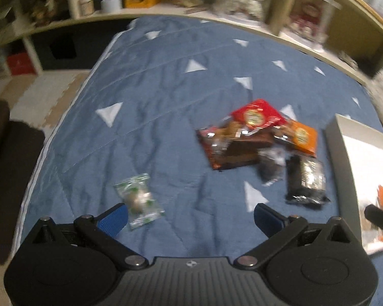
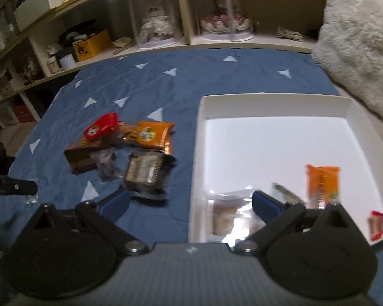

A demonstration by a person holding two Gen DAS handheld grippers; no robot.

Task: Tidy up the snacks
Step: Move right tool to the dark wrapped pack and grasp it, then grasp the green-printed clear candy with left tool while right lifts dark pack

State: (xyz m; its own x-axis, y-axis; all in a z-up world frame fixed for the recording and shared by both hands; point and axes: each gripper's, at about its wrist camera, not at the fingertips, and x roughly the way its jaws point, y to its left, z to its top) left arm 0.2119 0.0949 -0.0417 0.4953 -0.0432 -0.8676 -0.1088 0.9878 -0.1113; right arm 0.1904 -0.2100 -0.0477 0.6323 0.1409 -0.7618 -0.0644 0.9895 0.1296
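Left gripper (image 1: 190,219) hovering with fingers spread wide, nothing between them; right gripper (image 2: 190,204) likewise released.

Left wrist view: clear green-printed candy packet (image 1: 139,200) is lying on the blue quilt (image 1: 153,89), just beside the left finger (image 1: 115,218); snack pile (image 1: 258,142) is sitting farther ahead. Right wrist view: white tray (image 2: 199,132) is lying under the right finger (image 2: 265,205), holding an orange packet (image 2: 323,185), a clear-wrapped biscuit (image 2: 224,218) and a red packet (image 2: 376,225).
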